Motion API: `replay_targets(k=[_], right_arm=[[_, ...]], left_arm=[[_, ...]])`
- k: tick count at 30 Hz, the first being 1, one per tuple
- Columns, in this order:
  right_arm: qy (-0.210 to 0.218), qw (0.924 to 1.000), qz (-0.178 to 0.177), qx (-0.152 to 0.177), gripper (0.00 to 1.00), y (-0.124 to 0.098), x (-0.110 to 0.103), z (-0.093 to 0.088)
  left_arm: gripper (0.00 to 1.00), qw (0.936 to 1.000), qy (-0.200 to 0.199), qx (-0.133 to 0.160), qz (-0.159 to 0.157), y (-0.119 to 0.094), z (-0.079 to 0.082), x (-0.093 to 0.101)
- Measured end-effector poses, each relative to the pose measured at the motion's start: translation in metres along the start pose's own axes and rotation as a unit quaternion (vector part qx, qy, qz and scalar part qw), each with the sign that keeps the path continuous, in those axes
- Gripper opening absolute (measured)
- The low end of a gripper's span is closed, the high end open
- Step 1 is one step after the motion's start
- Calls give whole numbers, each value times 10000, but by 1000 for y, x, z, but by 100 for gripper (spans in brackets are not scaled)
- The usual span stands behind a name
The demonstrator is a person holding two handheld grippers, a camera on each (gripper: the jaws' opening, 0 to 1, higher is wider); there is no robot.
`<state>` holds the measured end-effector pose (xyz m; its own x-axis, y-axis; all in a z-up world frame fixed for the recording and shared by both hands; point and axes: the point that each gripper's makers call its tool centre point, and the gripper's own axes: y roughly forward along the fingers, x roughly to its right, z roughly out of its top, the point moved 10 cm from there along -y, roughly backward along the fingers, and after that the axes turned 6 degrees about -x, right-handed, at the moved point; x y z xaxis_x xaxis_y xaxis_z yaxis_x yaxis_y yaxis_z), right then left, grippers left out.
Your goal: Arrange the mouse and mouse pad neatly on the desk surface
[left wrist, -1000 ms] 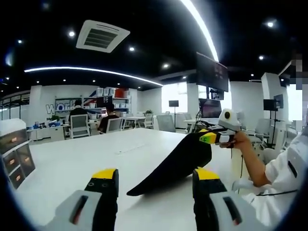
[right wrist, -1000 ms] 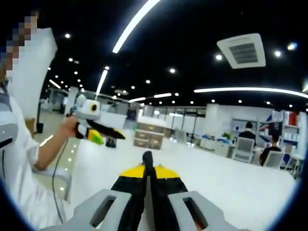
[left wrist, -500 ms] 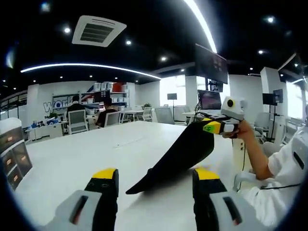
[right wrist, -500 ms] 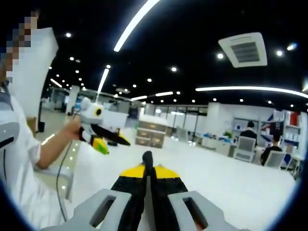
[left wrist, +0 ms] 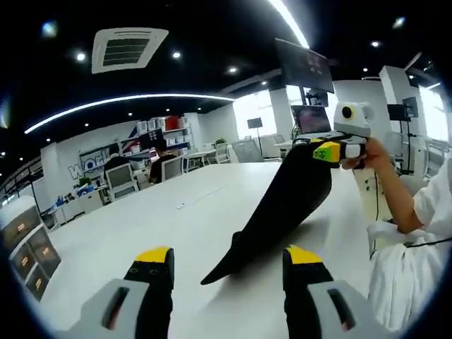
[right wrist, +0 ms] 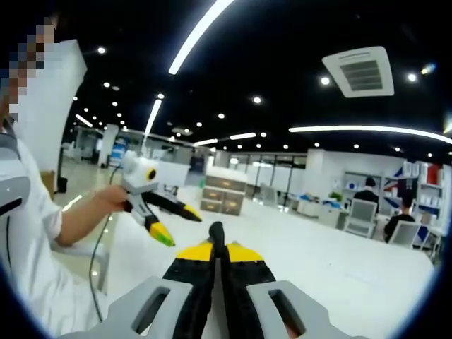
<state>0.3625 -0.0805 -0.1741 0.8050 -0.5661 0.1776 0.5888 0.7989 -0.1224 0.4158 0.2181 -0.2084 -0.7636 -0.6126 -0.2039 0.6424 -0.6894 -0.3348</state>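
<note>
Black flexible mouse pad (left wrist: 282, 212), centre-right of left gripper view, pinched at top corner by right gripper (left wrist: 330, 150), lower corner touching white desk (left wrist: 127, 233). Left gripper (left wrist: 226, 265) gaping, empty. Risk: limp pad folding or landing crooked.

The left gripper (left wrist: 227, 263) has grey jaws with black inner faces and yellow tips. The right gripper (right wrist: 215, 244) matches it, grey and yellow-tipped. The person wears a white short sleeve (left wrist: 439, 199), with a thin dark cable (right wrist: 97, 244) hanging near it.
</note>
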Motion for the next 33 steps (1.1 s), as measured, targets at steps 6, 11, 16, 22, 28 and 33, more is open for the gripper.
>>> replay_targets(k=[6, 11, 16, 22, 28, 33], right_arm=[[2, 10000, 18, -17, 4, 1, 0, 0], [7, 10000, 26, -22, 4, 1, 0, 0], [0, 10000, 50, -33, 4, 0, 0, 0], [2, 10000, 45, -47, 4, -1, 1, -1], [-19, 10000, 70, -63, 4, -1, -1, 0], [-27, 10000, 61, -68, 4, -2, 0, -1]], left_arm=[[62, 9973, 634, -265, 254, 7, -8, -4], [62, 9953, 875, -356, 234, 16, -13, -2], [61, 9947, 915, -376, 282, 24, -18, -2], [58, 9940, 972, -448, 205, 35, -27, 0], [47, 9930, 1081, -447, 145, 38, -30, 7], [43, 9924, 1118, -512, 94, 39, -35, 11]])
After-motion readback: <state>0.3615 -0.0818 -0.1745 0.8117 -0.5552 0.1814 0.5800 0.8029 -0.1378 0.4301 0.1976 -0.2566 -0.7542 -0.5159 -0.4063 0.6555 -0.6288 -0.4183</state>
